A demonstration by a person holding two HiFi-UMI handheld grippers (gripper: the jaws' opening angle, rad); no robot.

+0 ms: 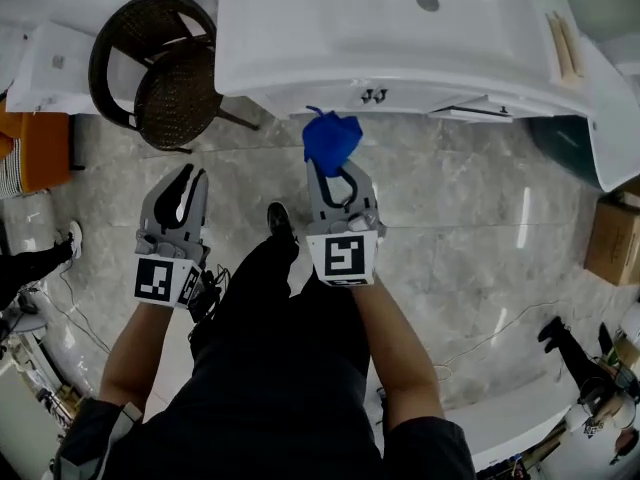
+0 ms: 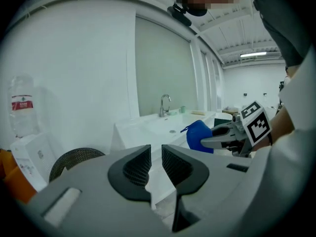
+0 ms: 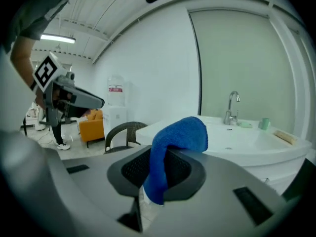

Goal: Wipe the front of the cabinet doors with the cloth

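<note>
A blue cloth point(image 1: 331, 140) bunches over the tips of my right gripper point(image 1: 334, 171), which is shut on it; in the right gripper view the cloth point(image 3: 180, 133) hangs down between the jaws of that gripper point(image 3: 159, 168). It is held just short of the white vanity's cabinet front point(image 1: 420, 97), near the two small door handles point(image 1: 374, 95), without touching. My left gripper point(image 1: 191, 176) hovers to the left at the same height, holding nothing. Its jaws point(image 2: 156, 154) are almost together, with only a thin slit. The cloth point(image 2: 199, 135) also shows in the left gripper view.
The vanity top holds a basin point(image 1: 400, 28) and a faucet point(image 3: 232, 107). A dark wicker chair point(image 1: 165, 68) stands left of the vanity, an orange seat point(image 1: 40, 148) further left. A cardboard box point(image 1: 612, 238) sits at right. Cables and other people's feet point(image 1: 70, 243) lie on the tiled floor.
</note>
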